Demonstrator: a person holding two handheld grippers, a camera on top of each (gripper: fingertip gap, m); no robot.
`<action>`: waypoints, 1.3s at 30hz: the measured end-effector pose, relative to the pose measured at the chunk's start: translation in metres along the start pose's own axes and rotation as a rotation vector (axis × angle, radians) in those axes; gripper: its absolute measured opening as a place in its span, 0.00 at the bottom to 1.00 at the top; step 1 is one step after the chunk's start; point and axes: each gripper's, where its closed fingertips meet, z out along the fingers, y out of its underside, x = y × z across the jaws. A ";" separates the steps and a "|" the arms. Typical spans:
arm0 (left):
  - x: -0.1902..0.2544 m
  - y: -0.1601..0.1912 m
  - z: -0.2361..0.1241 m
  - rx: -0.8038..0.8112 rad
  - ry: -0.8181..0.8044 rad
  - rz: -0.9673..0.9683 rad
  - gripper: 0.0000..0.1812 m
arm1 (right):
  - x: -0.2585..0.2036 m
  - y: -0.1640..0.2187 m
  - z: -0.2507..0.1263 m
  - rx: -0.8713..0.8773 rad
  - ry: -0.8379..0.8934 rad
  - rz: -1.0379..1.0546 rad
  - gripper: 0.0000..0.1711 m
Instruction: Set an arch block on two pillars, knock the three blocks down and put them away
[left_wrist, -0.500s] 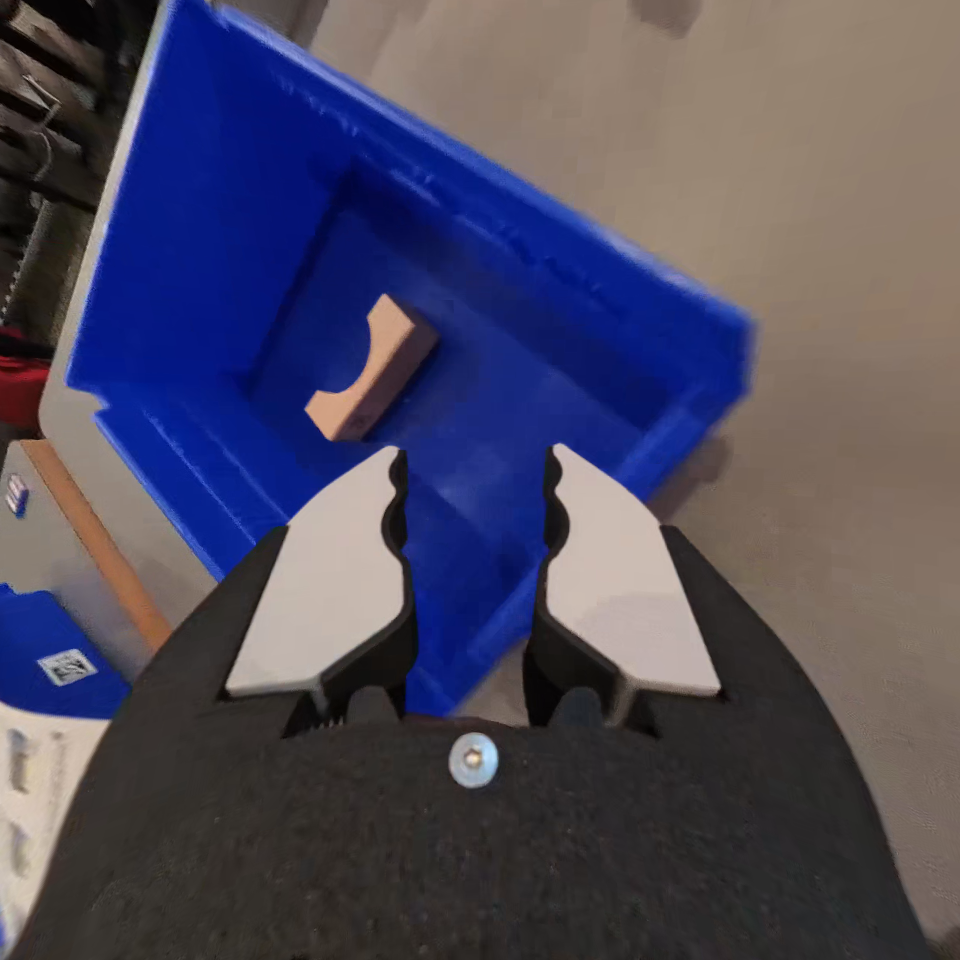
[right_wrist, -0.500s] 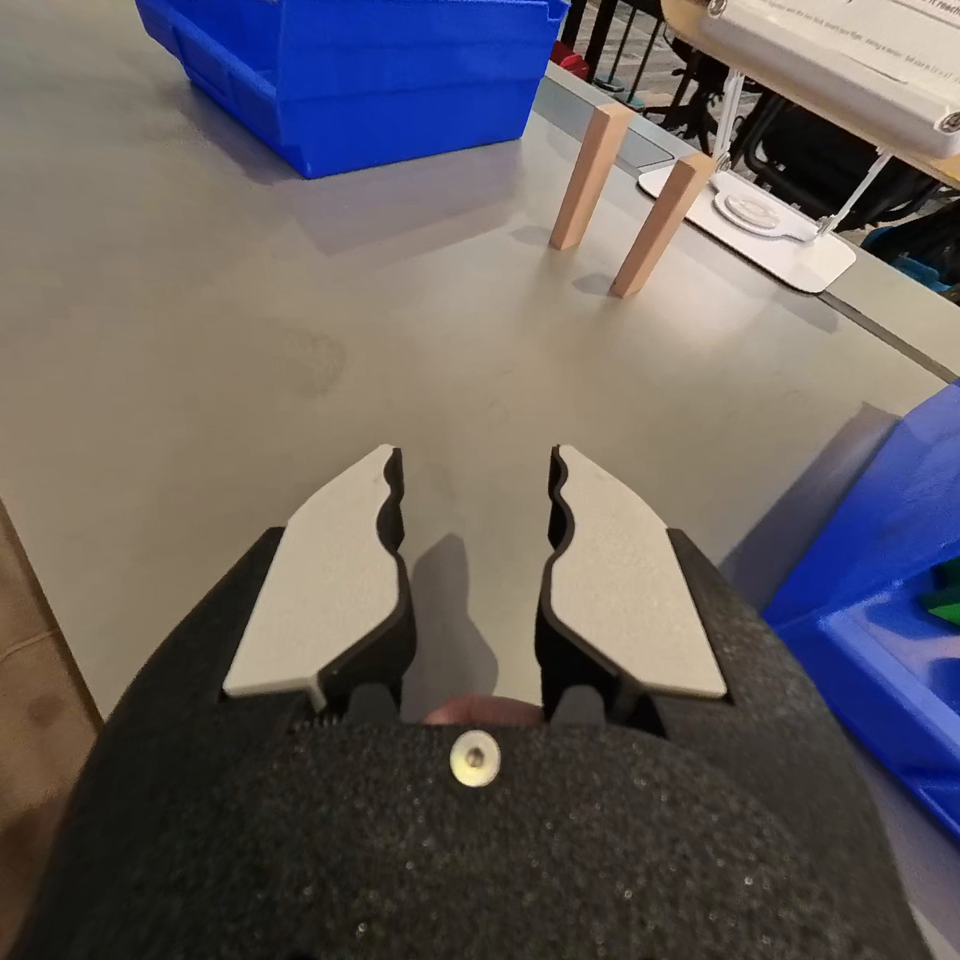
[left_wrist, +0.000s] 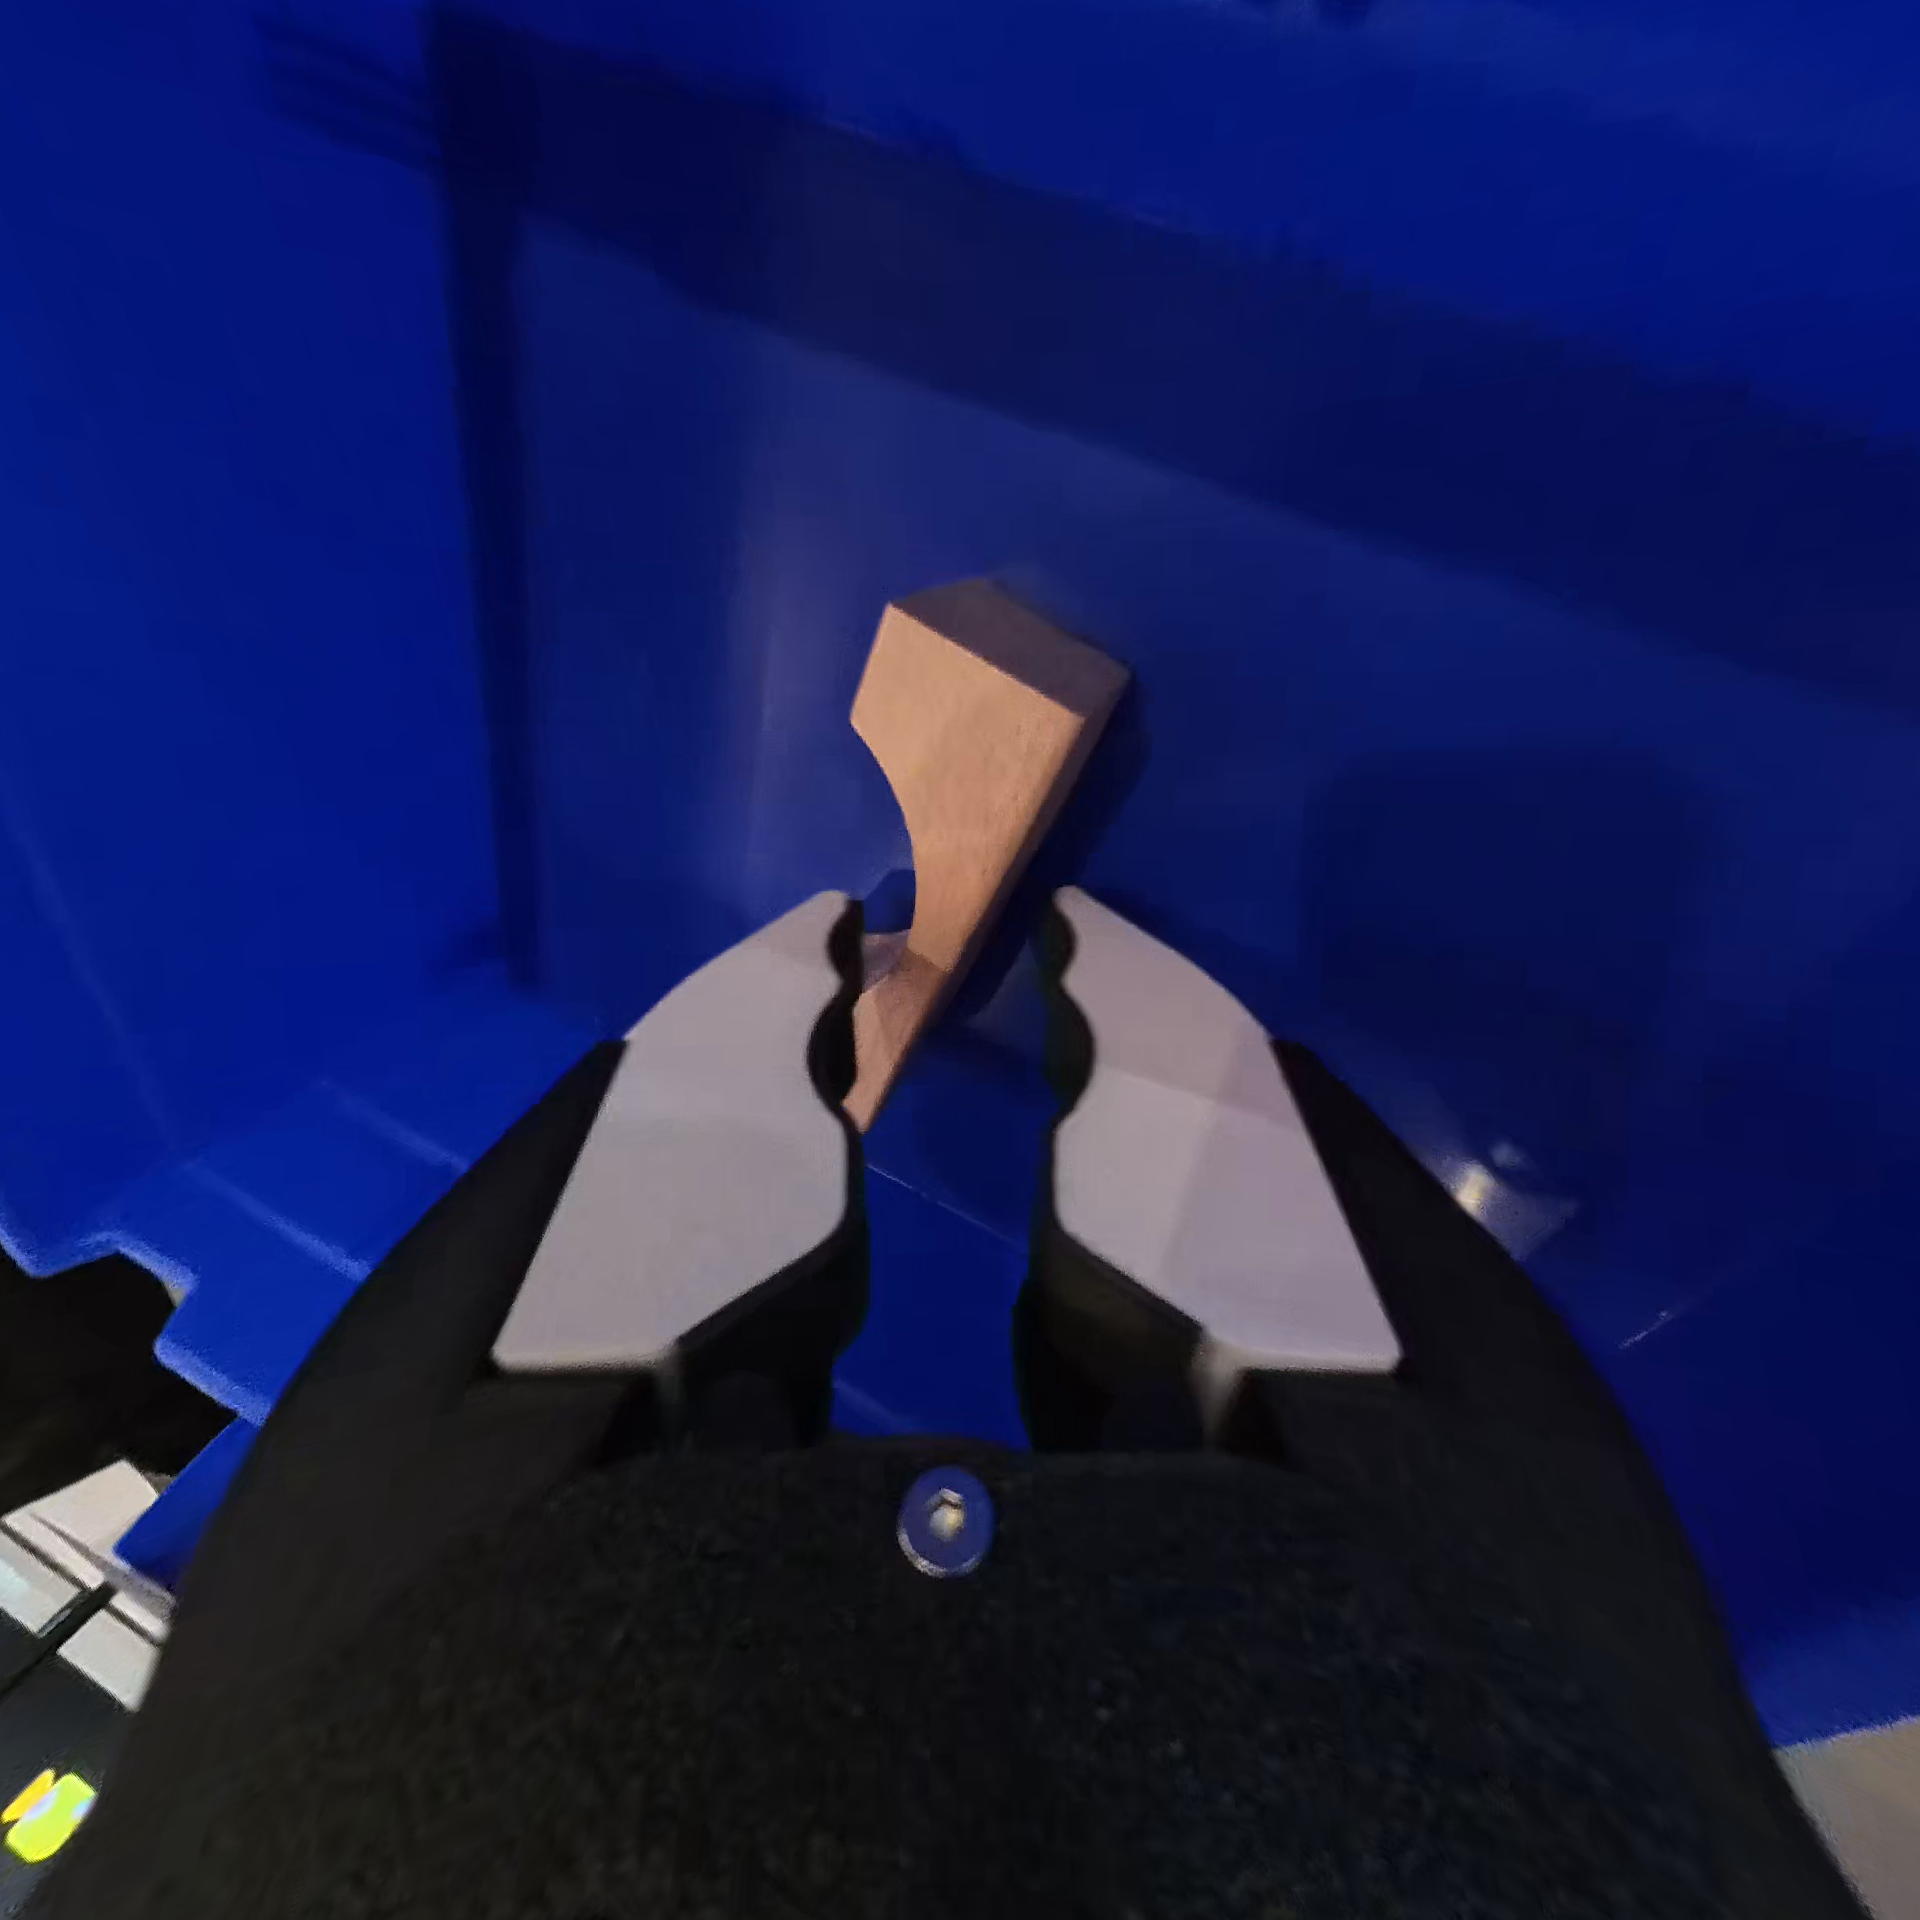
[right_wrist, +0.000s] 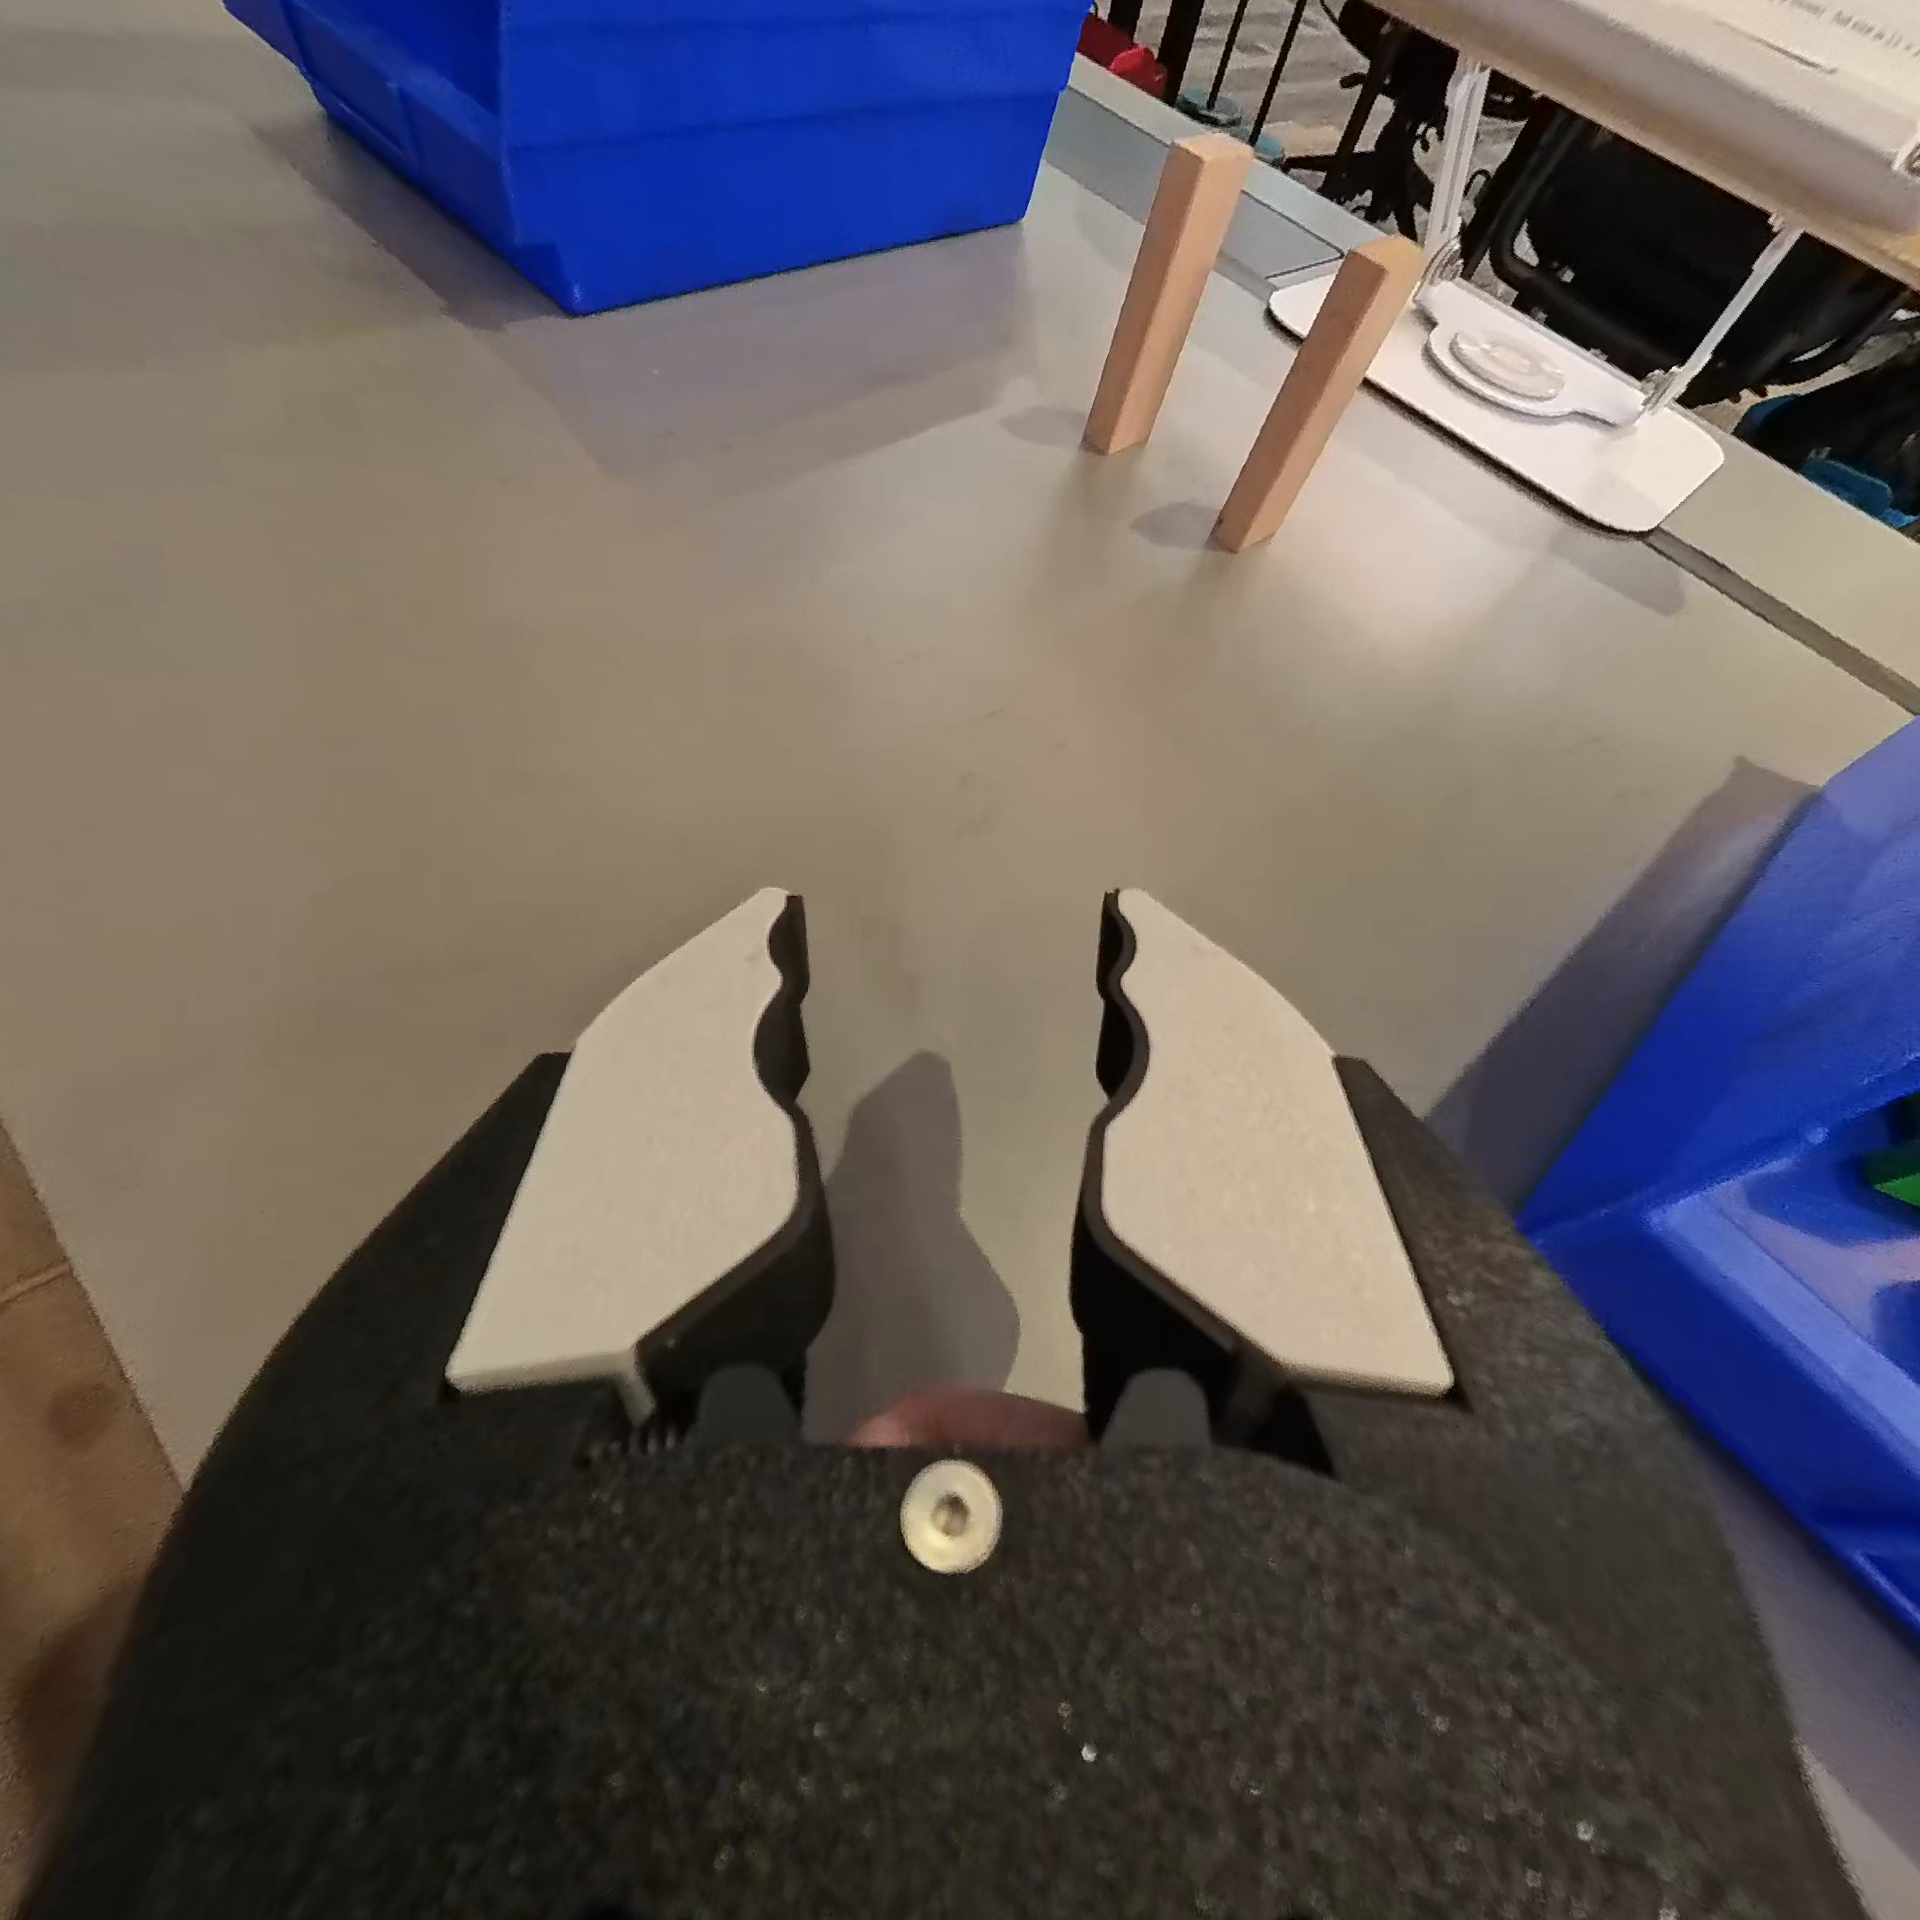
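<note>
Left gripper (left_wrist: 951, 925): inside the blue bin (left_wrist: 1351, 520), fingers parted around the near end of the arch block (left_wrist: 977, 769). The left finger hides that end; whether it touches cannot be determined.

Right gripper (right_wrist: 951, 935): fingers wide apart, empty, above the grey table (right_wrist: 520, 675). Two pillars (right_wrist: 1169, 291) stand upright ahead, near each other. A second blue bin (right_wrist: 1714, 1195) is cut off at right.

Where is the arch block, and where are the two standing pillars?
arch block (left_wrist: 971, 769): left wrist view, on its flat wooden face.
left pillar (right_wrist: 1164, 301): right wrist view, middle of its front face.
right pillar (right_wrist: 1314, 400): right wrist view, middle of its front face.
</note>
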 end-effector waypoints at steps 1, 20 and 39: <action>0.000 0.000 0.000 -0.005 0.006 0.008 0.12 | 0.000 0.000 0.000 -0.002 0.003 -0.001 0.31; 0.000 -0.143 -0.219 1.087 0.215 -0.882 0.06 | -0.003 -0.004 0.000 0.012 -0.016 0.007 0.31; 0.024 -0.278 -0.155 1.936 0.440 -2.161 0.06 | 0.004 -0.007 -0.011 0.041 0.014 0.012 0.30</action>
